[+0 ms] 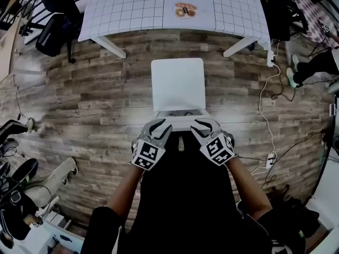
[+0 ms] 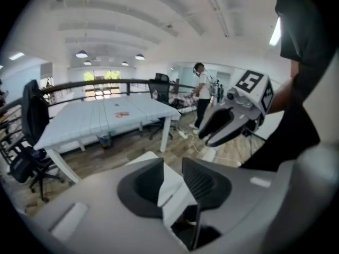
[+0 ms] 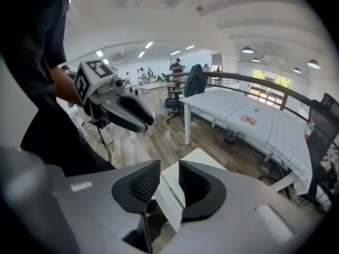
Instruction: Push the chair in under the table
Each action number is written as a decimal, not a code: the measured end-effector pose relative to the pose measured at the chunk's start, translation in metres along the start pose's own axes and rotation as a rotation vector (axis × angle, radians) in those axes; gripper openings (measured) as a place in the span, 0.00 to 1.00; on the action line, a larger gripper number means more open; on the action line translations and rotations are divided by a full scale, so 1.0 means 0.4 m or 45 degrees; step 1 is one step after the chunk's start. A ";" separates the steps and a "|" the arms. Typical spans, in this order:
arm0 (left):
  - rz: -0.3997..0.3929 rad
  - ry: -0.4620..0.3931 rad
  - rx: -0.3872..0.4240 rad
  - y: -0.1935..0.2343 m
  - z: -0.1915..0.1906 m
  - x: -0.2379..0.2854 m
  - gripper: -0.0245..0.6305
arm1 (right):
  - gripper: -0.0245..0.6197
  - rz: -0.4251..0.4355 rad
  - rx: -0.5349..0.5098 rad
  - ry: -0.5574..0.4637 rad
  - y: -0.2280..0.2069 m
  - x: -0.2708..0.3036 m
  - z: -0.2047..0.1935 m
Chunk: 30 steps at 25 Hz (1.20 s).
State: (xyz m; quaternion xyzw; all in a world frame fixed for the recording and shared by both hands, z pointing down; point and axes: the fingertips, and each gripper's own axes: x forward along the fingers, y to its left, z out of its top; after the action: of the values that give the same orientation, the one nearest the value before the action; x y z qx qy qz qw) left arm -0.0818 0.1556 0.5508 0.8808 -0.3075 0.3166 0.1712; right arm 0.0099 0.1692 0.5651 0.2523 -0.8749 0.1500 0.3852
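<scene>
A white chair stands on the wood floor, its seat facing the white gridded table and a gap of floor between them. Its backrest top edge is nearest me. My left gripper and right gripper sit side by side over that edge. In the left gripper view the jaws of the left gripper straddle the white backrest, open. In the right gripper view the right gripper likewise stands open around the backrest. Each view shows the other gripper beside it.
A round orange item lies on the table. Black office chairs stand at the far left. White cables and a power strip run along the floor on the right. A person stands beyond the table.
</scene>
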 end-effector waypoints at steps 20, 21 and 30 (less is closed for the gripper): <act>-0.264 0.455 0.385 -0.118 -0.205 0.170 0.29 | 0.36 0.394 -0.494 0.471 0.098 0.139 -0.227; -0.288 0.466 0.373 -0.125 -0.208 0.168 0.31 | 0.36 0.392 -0.510 0.478 0.106 0.145 -0.230; -0.341 0.585 0.456 -0.160 -0.258 0.195 0.33 | 0.36 0.326 -0.575 0.553 0.113 0.222 -0.266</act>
State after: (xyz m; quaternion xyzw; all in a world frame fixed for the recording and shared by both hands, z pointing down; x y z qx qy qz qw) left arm -0.0393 0.2211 0.6719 0.8351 -0.0815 0.5309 0.1184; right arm -0.0028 0.2265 0.6986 0.0106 -0.8082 0.0497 0.5866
